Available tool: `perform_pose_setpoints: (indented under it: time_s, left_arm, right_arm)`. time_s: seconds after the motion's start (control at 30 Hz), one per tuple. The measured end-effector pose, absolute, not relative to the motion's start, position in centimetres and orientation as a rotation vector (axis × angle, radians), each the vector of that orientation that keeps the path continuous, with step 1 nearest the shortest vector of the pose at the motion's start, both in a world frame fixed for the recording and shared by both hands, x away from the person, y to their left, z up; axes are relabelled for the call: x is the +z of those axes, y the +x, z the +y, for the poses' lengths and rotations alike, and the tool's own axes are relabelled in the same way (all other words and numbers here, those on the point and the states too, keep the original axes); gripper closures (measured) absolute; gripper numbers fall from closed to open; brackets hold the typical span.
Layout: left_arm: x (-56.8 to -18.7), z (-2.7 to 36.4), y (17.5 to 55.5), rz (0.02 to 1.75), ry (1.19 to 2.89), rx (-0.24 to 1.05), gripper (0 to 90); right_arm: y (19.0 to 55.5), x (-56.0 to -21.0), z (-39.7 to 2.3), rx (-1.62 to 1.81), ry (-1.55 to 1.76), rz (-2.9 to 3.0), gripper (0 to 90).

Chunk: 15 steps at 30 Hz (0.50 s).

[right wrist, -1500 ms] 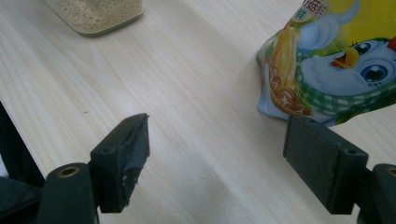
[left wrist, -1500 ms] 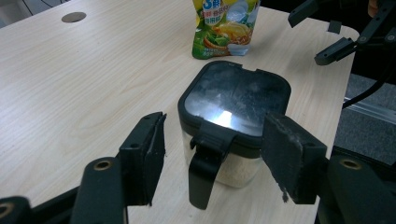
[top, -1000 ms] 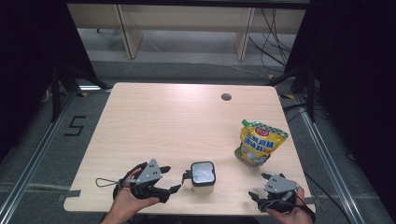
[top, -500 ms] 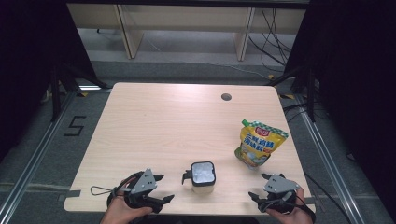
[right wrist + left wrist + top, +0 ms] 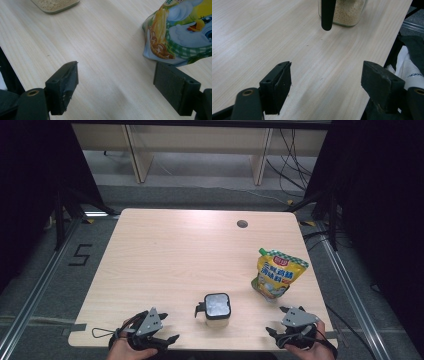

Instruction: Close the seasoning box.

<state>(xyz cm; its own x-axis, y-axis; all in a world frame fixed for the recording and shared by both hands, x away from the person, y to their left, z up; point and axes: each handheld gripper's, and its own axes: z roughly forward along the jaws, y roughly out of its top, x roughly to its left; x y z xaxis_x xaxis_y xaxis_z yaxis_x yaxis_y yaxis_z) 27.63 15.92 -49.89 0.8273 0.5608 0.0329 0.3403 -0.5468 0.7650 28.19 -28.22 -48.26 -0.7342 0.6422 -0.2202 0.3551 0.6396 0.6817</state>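
Observation:
A glass jar point(image 5: 217, 307) of beige grains, with a clear lid and a black handle point(image 5: 327, 15) on its left side, stands near the table's front edge. My left gripper point(image 5: 167, 327) lies low at the front left, a short way left of the jar. Its jaws have just been opening and stand wide over bare wood point(image 5: 327, 75) with nothing between them. A yellow snack bag point(image 5: 277, 272) lies to the right, its cartoon print point(image 5: 180, 32) just ahead of my right gripper point(image 5: 276, 320). That gripper point(image 5: 117, 75) is open and holds nothing. The jar's base point(image 5: 55, 5) sits farther off.
The light wooden table point(image 5: 175, 255) has a round cable hole point(image 5: 242, 224) at the far right. Its front edge runs right beside both grippers. Dark clothing and something white point(image 5: 409, 70) sit below that edge. Shelf legs and cables stand beyond the far side.
My left gripper has drawn back from the jar's handle toward the front left of the table and sunk lower, its jaws slightly wider. The right gripper, jar and bag have not moved.

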Motion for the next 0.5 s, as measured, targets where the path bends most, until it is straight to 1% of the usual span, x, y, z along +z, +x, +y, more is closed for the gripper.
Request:
perform_pose_setpoints:
  time_s: [0.2, 0.47, 0.5]
  left_arm:
    - [-49.87, 16.08, 27.85, 0.652, 2.216, 0.369, 23.2]
    - [-50.03, 16.08, 27.95, 0.673, 2.194, 0.355, 22.3]
    - [-49.94, 16.22, 28.10, 0.645, 2.213, 0.364, 22.3]
  right_arm:
    - [28.25, -48.36, -28.21, 0.868, 0.779, 2.418, 20.5]
    - [28.26, -48.46, -28.21, 0.853, 0.787, 2.425, 20.3]
    - [28.27, -48.47, -28.22, 0.852, 0.787, 2.425, 20.4]
